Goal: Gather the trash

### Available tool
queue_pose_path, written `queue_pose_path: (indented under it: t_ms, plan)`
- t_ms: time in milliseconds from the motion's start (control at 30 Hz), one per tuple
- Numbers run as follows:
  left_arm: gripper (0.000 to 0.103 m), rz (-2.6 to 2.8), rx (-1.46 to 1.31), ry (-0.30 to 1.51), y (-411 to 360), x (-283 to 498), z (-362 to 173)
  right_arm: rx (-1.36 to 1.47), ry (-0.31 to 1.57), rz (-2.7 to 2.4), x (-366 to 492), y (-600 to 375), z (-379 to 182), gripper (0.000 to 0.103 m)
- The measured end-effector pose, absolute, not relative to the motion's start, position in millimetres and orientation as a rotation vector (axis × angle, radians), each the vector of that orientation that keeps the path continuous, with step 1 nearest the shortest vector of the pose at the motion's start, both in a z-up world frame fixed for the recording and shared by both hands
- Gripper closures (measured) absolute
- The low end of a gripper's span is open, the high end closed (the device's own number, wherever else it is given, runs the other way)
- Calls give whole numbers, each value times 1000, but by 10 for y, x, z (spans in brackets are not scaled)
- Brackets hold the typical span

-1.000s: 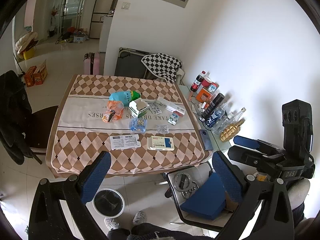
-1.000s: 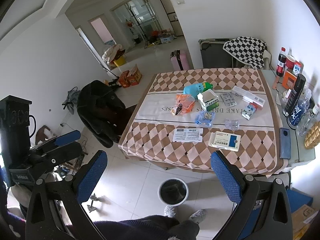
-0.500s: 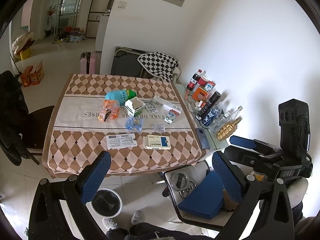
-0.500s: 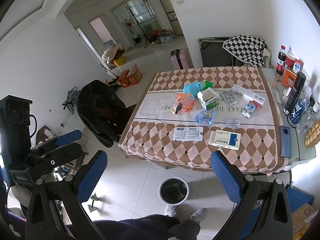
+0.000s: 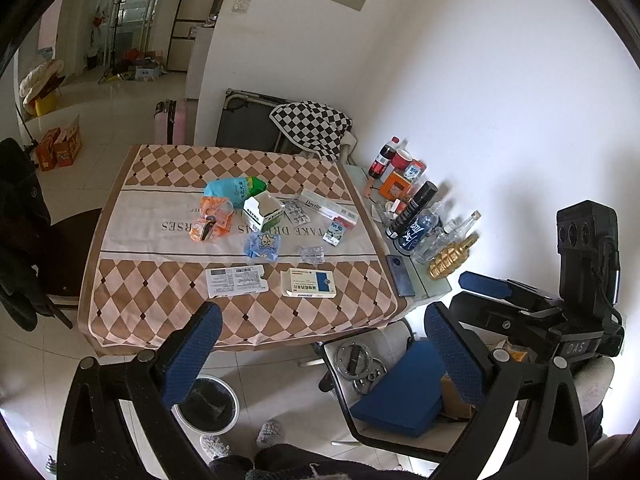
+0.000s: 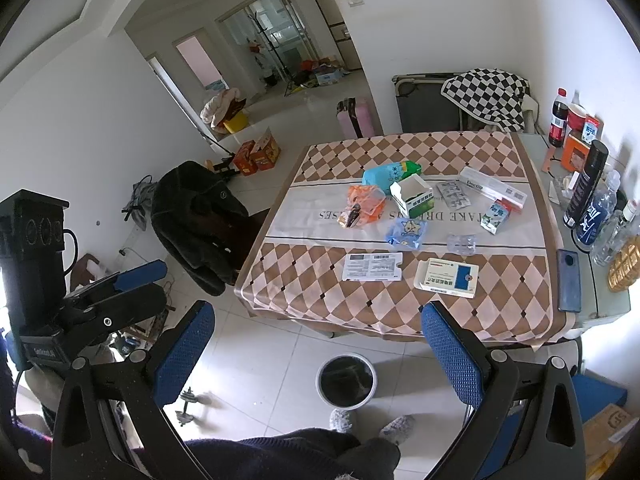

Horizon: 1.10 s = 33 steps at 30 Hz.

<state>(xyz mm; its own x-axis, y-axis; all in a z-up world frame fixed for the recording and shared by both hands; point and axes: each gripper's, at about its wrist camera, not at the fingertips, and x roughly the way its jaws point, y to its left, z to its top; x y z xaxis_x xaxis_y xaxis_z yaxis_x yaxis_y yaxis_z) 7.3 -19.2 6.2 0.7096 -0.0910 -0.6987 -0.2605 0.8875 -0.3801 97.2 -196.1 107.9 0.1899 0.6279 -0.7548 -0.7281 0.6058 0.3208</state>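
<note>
Trash lies on the checked tablecloth [image 5: 168, 280]: a flat white leaflet [image 5: 236, 280], a white and blue medicine box [image 5: 308, 283], an orange wrapper [image 5: 212, 220], a blue bag [image 5: 232, 190], an open green and white box [image 5: 262, 212], a blue wrapper [image 5: 262, 246] and a long white box [image 5: 328, 208]. A round bin [image 5: 210, 402] with a black liner stands on the floor in front of the table; it also shows in the right wrist view [image 6: 347, 379]. My left gripper [image 5: 320, 344] and right gripper [image 6: 318, 344] are both open and empty, held above the floor short of the table.
Bottles and cans [image 5: 416, 216] and a dark phone [image 5: 400, 276] stand along the table's right side by the wall. A chair with a black coat [image 6: 196, 220] is at the table's left. A chair with a blue box [image 5: 400, 392] is at the front right.
Both grippers have shifted slightly, and the table looks a little farther off in the left wrist view. Nothing on the table has moved.
</note>
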Motion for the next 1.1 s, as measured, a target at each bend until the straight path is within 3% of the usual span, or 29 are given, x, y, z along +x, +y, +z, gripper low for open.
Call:
queue_pose_path:
  t_ms: [1100]
  plan:
    - [0,91,-481,781,-105,73,55,-108,1001,958,972,-1935,1070,0]
